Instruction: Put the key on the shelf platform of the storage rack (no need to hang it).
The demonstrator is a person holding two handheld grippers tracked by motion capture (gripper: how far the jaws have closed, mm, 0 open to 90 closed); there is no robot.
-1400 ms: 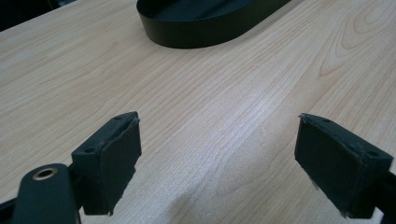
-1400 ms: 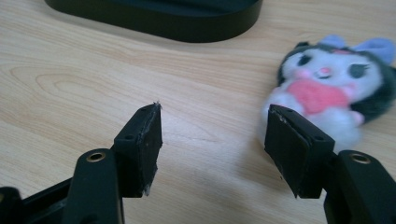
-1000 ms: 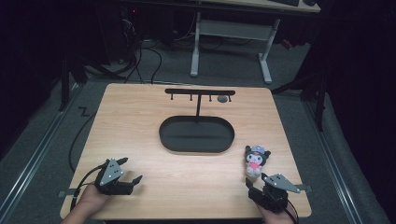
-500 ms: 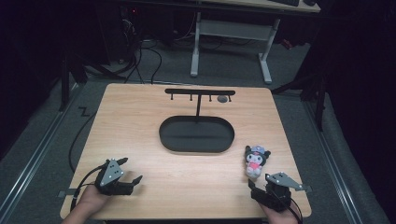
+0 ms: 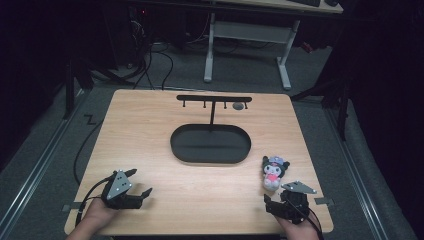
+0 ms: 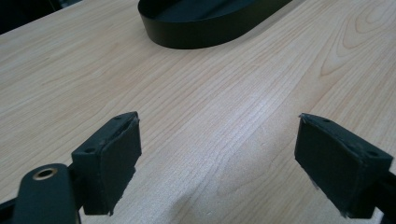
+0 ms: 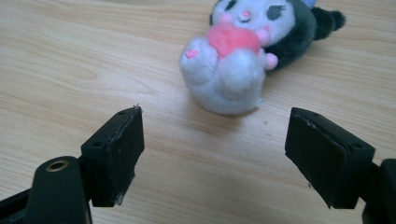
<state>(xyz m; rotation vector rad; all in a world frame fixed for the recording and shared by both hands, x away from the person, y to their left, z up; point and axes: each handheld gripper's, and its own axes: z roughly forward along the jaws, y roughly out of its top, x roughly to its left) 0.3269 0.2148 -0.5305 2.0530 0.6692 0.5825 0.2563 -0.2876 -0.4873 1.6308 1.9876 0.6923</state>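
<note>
A small plush toy [image 5: 273, 171] with a white body, dark hood and pink heart lies on the wooden table [image 5: 150, 130] at the front right. My right gripper [image 5: 283, 196] sits just in front of it, open, with nothing between its jaws. In the right gripper view the plush toy [image 7: 243, 56] lies just beyond the open right gripper [image 7: 215, 158], apart from both pads. My left gripper [image 5: 140, 182] rests open at the front left. In its own view the left gripper [image 6: 219, 163] has bare wood between its jaws.
A black oval tray [image 5: 177, 145] lies at the table's middle, its wall [image 6: 196, 39] ahead of the left gripper. Behind it stands a black T-shaped rack [image 5: 214, 100] with small hooks. The table's front edge runs right behind both hands.
The right gripper has shifted very slightly near the front edge. The left gripper and the plush toy have stayed where they were.
</note>
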